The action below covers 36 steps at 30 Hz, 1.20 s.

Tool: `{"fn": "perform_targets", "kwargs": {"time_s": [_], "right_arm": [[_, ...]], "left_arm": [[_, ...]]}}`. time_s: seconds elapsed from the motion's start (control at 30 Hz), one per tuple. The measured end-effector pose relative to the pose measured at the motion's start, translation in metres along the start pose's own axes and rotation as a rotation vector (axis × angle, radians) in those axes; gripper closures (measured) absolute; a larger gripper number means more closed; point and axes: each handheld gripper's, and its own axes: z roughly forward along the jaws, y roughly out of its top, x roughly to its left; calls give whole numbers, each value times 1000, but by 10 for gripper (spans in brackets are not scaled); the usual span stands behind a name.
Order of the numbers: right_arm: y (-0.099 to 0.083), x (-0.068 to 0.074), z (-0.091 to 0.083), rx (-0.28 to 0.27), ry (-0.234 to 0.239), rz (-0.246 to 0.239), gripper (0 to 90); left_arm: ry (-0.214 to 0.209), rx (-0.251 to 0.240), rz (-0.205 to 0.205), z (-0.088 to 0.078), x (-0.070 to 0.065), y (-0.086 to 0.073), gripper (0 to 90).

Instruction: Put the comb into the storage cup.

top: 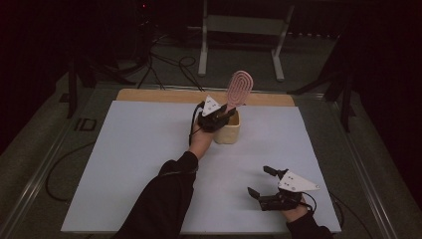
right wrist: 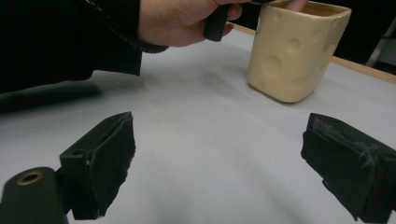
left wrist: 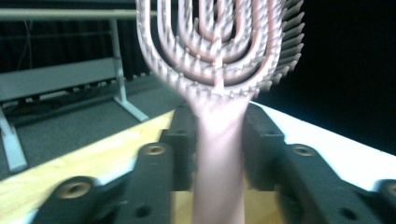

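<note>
A pink vented hairbrush (top: 239,88) stands tilted, head up, with its handle in a cream cup (top: 228,133) at the back middle of the table. My left gripper (top: 226,113) hovers at the cup's rim. In the left gripper view the brush handle (left wrist: 219,154) rises between the two black jaws of the left gripper (left wrist: 217,116); the pads sit close on either side without clearly pressing, so it is open. My right gripper (top: 260,180) rests near the front right edge, open and holding nothing. The right gripper (right wrist: 219,154) faces the dimpled cup (right wrist: 289,56).
A white sheet (top: 124,164) covers the table, with a wooden strip (top: 159,95) along its back edge. Beyond the table stand a grey metal frame (top: 241,30) and cables on the floor (top: 164,64). The left forearm in a dark sleeve (top: 164,194) crosses the table's middle.
</note>
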Motion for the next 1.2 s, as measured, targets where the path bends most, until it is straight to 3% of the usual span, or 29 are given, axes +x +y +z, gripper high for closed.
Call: {"fn": "perform_targets", "kwargs": {"time_s": [0.07,0.17,0.3,0.53,0.87,1.03,1.2], "right_arm": [[1,0,0,-4,-2,2,94],[0,0,0,-2,-3,2,94],[1,0,0,-3,-3,0,94],[0,0,0,-1,-5,1,94],[1,0,0,-4,-7,0,94],[1,0,0,-3,-6,1,94],[0,0,0,-1,-7,-2,94]], "left_arm": [[-13,13,-6,1,1,1,364],[-67,-3,-19,-4,5,3,178],[-92,6,-30,-6,7,6,93],[-106,34,-40,-7,10,9,21],[-145,103,-67,-9,13,12,0],[-159,153,-48,-9,12,14,0],[-164,164,-27,-16,14,18,0]]}}
